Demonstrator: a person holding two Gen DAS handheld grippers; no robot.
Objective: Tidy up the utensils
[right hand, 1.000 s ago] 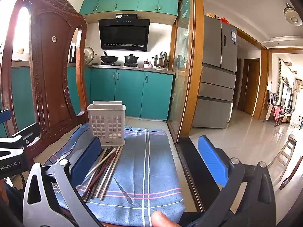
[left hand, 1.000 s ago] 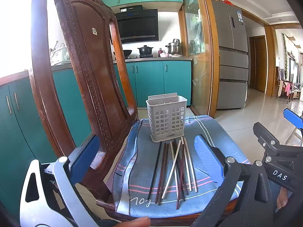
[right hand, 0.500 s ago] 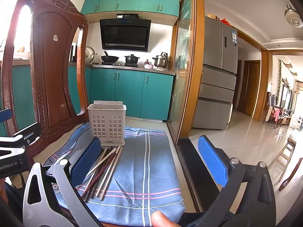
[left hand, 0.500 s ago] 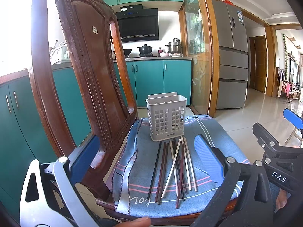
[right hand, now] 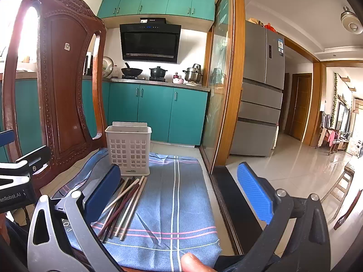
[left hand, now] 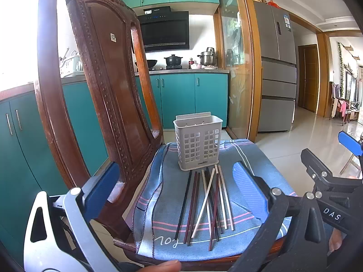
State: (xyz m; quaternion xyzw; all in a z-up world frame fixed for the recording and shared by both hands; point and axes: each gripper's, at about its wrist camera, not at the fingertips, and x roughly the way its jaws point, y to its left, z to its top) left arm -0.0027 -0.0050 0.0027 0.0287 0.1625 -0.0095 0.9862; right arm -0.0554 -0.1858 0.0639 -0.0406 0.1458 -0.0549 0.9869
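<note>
Blue cloth [left hand: 245,156] on chair seat, white slotted holder [left hand: 197,144] at 12 o'clock, mixed chopsticks [left hand: 208,204] just in front at 6, maybe ten, left gripper [left hand: 177,185] and right gripper [right hand: 179,192] both spread wide, holding nothing

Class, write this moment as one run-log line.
stage: before pickup | left gripper: open, empty | right gripper: open, empty | chopsticks: loose on cloth | holder: upright behind them

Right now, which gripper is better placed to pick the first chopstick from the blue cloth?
Probably the left gripper: the scattered chopsticks lie between its open fingers. In the right wrist view they lie off beside the right gripper's left finger.
</note>
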